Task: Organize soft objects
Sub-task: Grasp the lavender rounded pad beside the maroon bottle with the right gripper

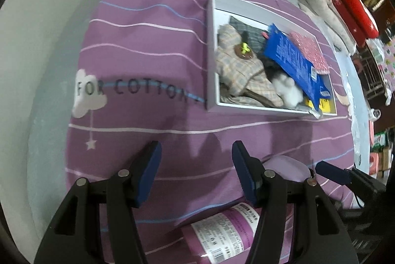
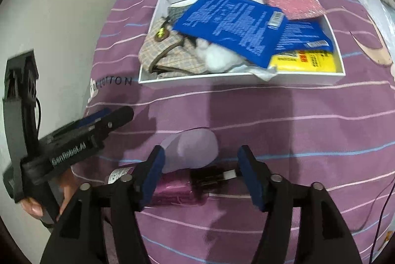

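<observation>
1. Right wrist view: the right gripper hangs with jaws apart over a purple pouch and its pale cap on the bed, gripping nothing; closing on the rounded cap could let it squirt free.
2. The left gripper, also open and empty, hovers close by; the two could collide.
3. The white box beyond already looks crowded, so another item may ride over its rim.

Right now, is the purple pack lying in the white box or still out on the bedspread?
Out. The purple pack lies on the striped bedspread, well short of the white box, partly between the open right gripper fingers.
</observation>
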Motion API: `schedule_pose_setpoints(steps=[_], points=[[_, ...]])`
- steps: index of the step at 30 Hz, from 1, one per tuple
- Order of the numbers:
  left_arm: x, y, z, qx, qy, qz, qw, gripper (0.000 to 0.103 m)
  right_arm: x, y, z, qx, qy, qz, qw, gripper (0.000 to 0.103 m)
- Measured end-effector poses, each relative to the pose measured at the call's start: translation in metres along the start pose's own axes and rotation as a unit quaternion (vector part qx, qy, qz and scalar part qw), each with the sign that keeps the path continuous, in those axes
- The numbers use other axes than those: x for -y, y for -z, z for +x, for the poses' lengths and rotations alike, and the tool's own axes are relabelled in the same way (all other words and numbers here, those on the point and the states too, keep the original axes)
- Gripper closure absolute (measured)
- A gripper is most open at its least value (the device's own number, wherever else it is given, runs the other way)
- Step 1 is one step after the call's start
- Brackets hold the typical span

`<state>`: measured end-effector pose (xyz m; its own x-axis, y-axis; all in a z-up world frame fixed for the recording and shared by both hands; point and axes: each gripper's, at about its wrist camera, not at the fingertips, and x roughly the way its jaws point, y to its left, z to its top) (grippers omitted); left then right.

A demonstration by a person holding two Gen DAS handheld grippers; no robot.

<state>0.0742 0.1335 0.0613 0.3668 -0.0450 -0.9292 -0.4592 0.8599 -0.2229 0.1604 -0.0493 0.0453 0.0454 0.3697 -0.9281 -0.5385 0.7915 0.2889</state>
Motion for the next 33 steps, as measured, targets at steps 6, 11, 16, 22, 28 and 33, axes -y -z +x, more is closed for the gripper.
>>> schedule_pose_setpoints(steps=[6, 11, 16, 22, 28, 33], points=[[-0.006, 0.0, -0.003, 0.008, -0.002, -0.014, 0.9999, 0.042, -0.033, 0.012, 0.013, 0.001, 0.04, -0.1, 0.994, 0.023], [0.002, 0.0, 0.0, 0.005, -0.013, 0.001, 0.9999, 0.042, -0.038, 0.013, 0.024, 0.017, 0.053, -0.118, 0.991, 0.021], [0.006, -0.001, 0.005, -0.001, -0.015, 0.008, 0.9998, 0.042, -0.028, 0.009, 0.037, 0.014, 0.046, -0.095, 0.994, 0.021], [0.007, -0.002, 0.01, -0.009, -0.026, 0.007, 0.9996, 0.042, -0.013, 0.014, 0.041, 0.034, 0.018, -0.074, 0.997, 0.02], [0.012, -0.004, 0.012, -0.009, -0.028, 0.012, 0.9995, 0.042, -0.009, 0.022, 0.041, 0.056, 0.008, -0.065, 0.996, 0.02], [0.025, -0.003, 0.012, -0.009, -0.035, 0.029, 0.9989, 0.042, -0.006, 0.032, 0.036, 0.076, 0.0, -0.067, 0.995, 0.021]])
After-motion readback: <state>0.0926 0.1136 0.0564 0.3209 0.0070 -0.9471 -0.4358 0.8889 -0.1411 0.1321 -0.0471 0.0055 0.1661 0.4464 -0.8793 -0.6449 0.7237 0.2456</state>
